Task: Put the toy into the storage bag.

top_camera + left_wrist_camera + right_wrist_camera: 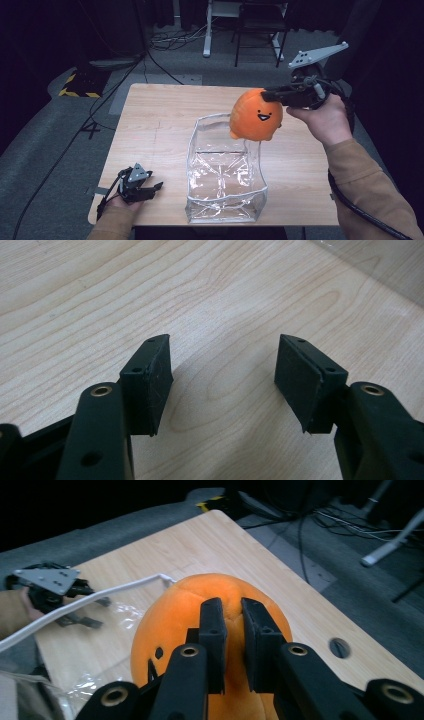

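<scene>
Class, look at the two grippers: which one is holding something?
The right gripper, pinching the orange plush toy above the clear bag; the left gripper is open, empty.

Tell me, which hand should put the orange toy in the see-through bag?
Right. The right tool already pinches the orange plush toy above the clear bag. The left tool sits open on the table, holding nothing.

Worktop [160,125]: pale matt wood grain. Bag [225,197]: glossy clear plastic, creased. Toy [256,116]: orange plush cloth. Tongs pads [155,385]: matt black rubber.
</scene>
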{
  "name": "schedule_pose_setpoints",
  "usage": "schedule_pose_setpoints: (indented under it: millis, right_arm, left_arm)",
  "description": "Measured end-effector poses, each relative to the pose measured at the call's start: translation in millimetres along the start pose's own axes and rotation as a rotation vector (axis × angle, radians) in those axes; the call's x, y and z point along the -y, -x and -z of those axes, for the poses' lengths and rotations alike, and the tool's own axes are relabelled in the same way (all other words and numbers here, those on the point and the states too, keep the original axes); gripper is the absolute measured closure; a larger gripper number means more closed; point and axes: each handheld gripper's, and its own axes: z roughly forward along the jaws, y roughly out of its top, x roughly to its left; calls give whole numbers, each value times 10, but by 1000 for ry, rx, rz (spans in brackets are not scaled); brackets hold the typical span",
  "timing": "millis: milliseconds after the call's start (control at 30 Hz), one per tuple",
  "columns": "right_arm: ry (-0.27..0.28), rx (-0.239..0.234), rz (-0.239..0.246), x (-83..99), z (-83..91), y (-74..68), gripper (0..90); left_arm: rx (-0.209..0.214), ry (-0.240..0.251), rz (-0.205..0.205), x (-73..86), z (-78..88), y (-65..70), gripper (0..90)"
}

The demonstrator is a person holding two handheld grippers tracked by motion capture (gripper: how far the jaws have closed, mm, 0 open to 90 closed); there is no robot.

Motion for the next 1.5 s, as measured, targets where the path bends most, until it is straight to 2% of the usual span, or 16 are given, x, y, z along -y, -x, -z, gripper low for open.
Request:
schedule_pose_setpoints:
  millis: [200, 367, 800, 1067, 1233, 1500]
  right_arm:
    - [6, -89, 22, -64, -178, -9, 804]
    - [6, -99, 28, -97, -270, -21, 804]
    - [6, -85, 43, -211, -250, -97, 804]
    - [13, -112, 58, -279, -324, -197, 804]
    - [-8, -149, 72, -263, -488, -314, 804]
    - [-53, -170, 80, -191, -755, -378, 804]
  left_arm:
    - [0, 0, 0, 0, 0, 0, 404]
    - [0, 0, 0, 0, 0, 0, 404]
    - [0, -1, -1, 0, 1, -1, 403]
    - [0, 0, -1, 0, 0, -1, 403]
    - [0, -1, -2, 0, 1, -1, 403]
    - [1, -1, -2, 0, 1, -1, 403]
